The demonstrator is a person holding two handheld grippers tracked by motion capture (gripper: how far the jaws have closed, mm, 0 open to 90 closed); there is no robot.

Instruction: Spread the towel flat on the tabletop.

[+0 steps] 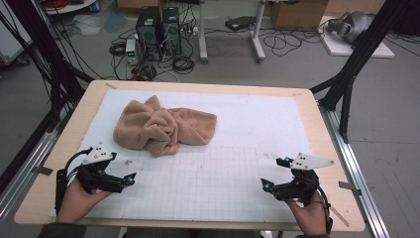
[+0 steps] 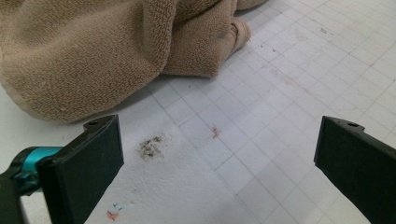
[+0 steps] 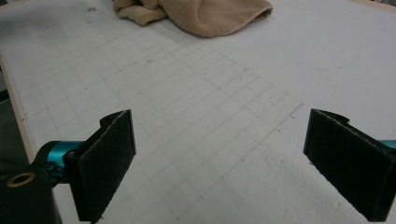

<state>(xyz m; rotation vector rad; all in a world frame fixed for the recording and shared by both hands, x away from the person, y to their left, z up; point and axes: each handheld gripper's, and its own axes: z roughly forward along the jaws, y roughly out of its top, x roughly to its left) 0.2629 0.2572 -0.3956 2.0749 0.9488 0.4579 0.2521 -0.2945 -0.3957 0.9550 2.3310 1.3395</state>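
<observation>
My left gripper (image 1: 130, 179) and right gripper (image 1: 275, 173) rest low over the near corners of the table, jaws spread wide and holding nothing, with the crumpled tan towel (image 1: 163, 126) lying ahead of them.

From my left gripper view the towel (image 2: 107, 46) bunches close in front of the parted jaws, beyond a dark smudge (image 2: 150, 147) on the white gridded mat (image 1: 237, 173); from my right gripper view it (image 3: 205, 14) lies well off, across bare mat. The heap sits left of centre on the table (image 1: 317, 124), folded over itself. To start well, I judge I should hunt out a true hemmed corner before clamping, take a single layer only, and bring the right gripper across before lifting, so the cloth opens instead of dragging in a lump.
</observation>
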